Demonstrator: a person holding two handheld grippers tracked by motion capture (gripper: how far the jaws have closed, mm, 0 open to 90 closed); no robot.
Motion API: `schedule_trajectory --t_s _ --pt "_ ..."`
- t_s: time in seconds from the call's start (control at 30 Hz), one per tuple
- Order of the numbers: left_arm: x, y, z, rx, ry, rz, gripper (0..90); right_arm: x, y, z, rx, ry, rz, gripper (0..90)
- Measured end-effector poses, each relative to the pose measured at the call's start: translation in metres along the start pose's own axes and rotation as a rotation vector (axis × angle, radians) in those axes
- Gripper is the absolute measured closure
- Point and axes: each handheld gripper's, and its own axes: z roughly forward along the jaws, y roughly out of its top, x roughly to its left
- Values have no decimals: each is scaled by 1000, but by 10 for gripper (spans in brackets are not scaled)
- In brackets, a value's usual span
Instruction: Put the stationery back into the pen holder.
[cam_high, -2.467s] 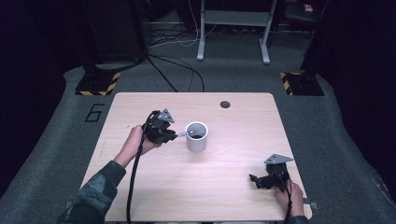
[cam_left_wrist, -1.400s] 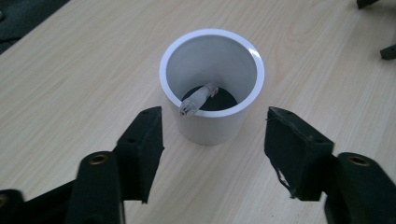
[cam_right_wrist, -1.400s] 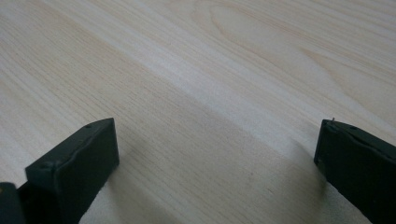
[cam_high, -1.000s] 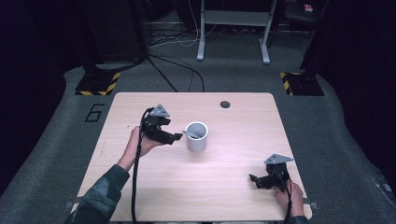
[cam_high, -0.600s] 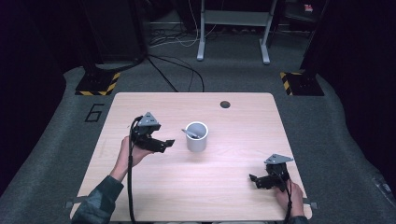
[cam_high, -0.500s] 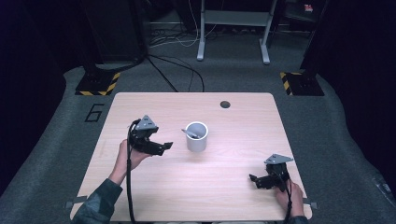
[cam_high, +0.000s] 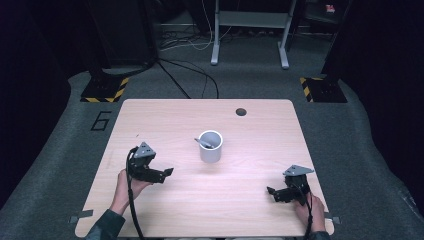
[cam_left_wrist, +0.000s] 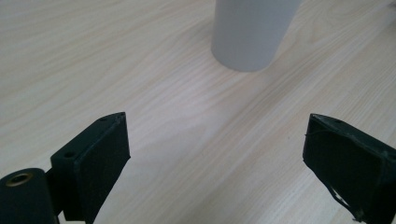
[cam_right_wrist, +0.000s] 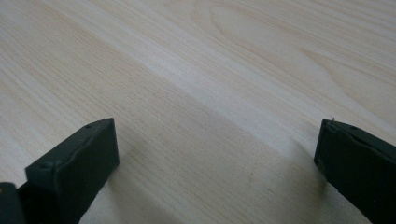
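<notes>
Two black, wide-open grippers, left (cam_high: 167, 172) and right (cam_high: 270, 191), flanking smooth white cylindrical cup (cam_high: 210, 146).

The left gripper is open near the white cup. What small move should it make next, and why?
Probably rest it on the table. The left gripper is open, holds nothing and sits apart from the white cup, where a pen-like item already stands, so the placing looks finished.

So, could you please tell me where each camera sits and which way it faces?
High view: above the person's side, looking forward and down on the table; both forearms and claws show.
Left gripper view: rides the left claw, facing the white cup; the high view shares that cup.
Right gripper view: rides the right claw, facing bare tabletop.
</notes>
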Motion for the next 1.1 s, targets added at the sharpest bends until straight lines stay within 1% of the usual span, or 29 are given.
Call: schedule_trajectory --t_s 0.1,0.17,0.23,0.33,0.4,0.43,0.47,0.5,0.6,0.63,0.67,0.7,0.73,0.77,0.8,1.1 --pt "2 -14 3 13 2 -27 65 0 0 0 0 0 0 0" --pt "3 -23 6 14 0 -57 61 0 0 0 0 0 -1 0" --pt "3 -31 9 20 1 -75 53 0 0 0 0 0 1 0" --pt "3 -42 15 34 14 -86 37 0 0 0 0 0 0 0" --pt "2 -53 21 48 35 -93 19 0 0 0 0 0 0 0" --pt "2 -53 21 48 35 -93 13 0 0 0 0 0 0 0" --pt "2 -61 25 60 55 -95 6 0 0 0 0 0 -1 0" --pt "2 -61 25 60 55 -95 3 0 0 0 0 0 -1 0" --pt "2 -70 30 73 78 -91 3 0 0 0 0 0 0 0" --pt "1 -72 31 65 96 -74 0 0 0 0 0 0 -1 0" --pt "1 -72 31 65 96 -74 1 0 0 0 0 0 -1 0" --pt "0 -73 31 67 107 -68 1 0 0 0 0 0 0 0" --pt "0 -73 32 77 119 -37 1 0 0 0 0 0 0 0" --pt "0 -73 33 76 125 -35 0 0 0 0 0 0 0 0" --pt "0 -73 32 85 119 -36 0 0 0 0 0 0 2 0" --pt "0 -73 32 86 117 -35 0 -1 0 0 3 1 -7 0"
